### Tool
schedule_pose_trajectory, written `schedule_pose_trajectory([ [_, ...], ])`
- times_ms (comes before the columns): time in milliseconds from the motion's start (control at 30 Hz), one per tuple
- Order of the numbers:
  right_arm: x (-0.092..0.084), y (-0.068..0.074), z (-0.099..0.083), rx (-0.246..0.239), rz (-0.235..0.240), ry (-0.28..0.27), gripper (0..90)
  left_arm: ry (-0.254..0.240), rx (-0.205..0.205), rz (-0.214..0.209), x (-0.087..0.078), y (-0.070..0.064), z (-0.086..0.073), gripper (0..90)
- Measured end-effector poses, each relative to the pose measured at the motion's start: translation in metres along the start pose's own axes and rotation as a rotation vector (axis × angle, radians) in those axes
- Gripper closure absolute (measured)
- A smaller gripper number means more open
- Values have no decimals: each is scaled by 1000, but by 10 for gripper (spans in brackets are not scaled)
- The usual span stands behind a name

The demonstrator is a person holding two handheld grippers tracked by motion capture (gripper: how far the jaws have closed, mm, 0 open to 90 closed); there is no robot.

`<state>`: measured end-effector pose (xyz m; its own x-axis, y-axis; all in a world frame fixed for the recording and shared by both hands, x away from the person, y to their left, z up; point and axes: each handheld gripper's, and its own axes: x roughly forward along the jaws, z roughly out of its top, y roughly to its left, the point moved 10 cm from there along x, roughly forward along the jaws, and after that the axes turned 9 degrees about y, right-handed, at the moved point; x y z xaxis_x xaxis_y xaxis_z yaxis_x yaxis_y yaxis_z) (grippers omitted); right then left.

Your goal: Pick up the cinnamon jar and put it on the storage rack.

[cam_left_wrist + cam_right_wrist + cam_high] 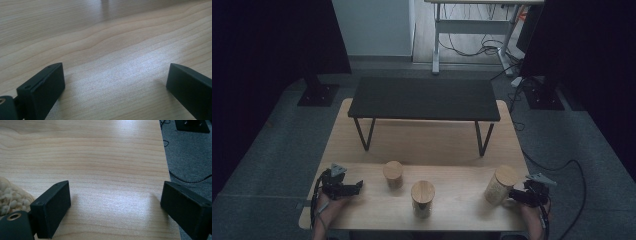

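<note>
Three jars with round wooden lids stand on the light wooden table [362, 210]: a short one [393, 174] left of centre, one [423, 198] near the front edge, and a taller one [500, 184] at the right. My left gripper [356, 187] rests low at the table's front left, open, its jaws wide apart over bare wood [115, 75]. At the front right, my right gripper [513, 195] is open just beside the tall jar. That jar [8, 196], with pale small pieces inside, lies outside the left jaw, and nothing lies between the jaws [115, 192].
A low black shelf on thin metal legs [424, 98] stands across the back half of the table. The table's right edge [168, 167] runs close to the right gripper, with grey carpet and a cable [190, 180] beyond. Black stands flank the table.
</note>
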<state>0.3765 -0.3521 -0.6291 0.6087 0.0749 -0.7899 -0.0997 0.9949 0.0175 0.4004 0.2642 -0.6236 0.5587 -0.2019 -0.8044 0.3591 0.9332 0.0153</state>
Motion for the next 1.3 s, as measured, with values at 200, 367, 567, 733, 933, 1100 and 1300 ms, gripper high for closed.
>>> schedule_pose_trajectory([
  [200,0,0,0,1,-1,0,88,-9,-6,-3,-1,1,0,28],
  [367,0,0,0,1,0,1,86,-22,-8,-6,-2,1,1,30],
  [567,0,0,0,-1,1,2,82,-40,-11,-16,-4,-1,2,32],
  [733,0,0,0,-3,2,3,77,-50,-3,-15,-6,-2,4,34],
  [933,0,1,0,-4,3,3,74,-73,-7,-17,-10,-3,8,36],
  [1100,0,1,0,-4,3,3,74,-95,-5,-17,-14,-5,11,36],
  [1300,0,1,0,-4,3,3,74,-121,5,-15,-20,-7,16,33],
])
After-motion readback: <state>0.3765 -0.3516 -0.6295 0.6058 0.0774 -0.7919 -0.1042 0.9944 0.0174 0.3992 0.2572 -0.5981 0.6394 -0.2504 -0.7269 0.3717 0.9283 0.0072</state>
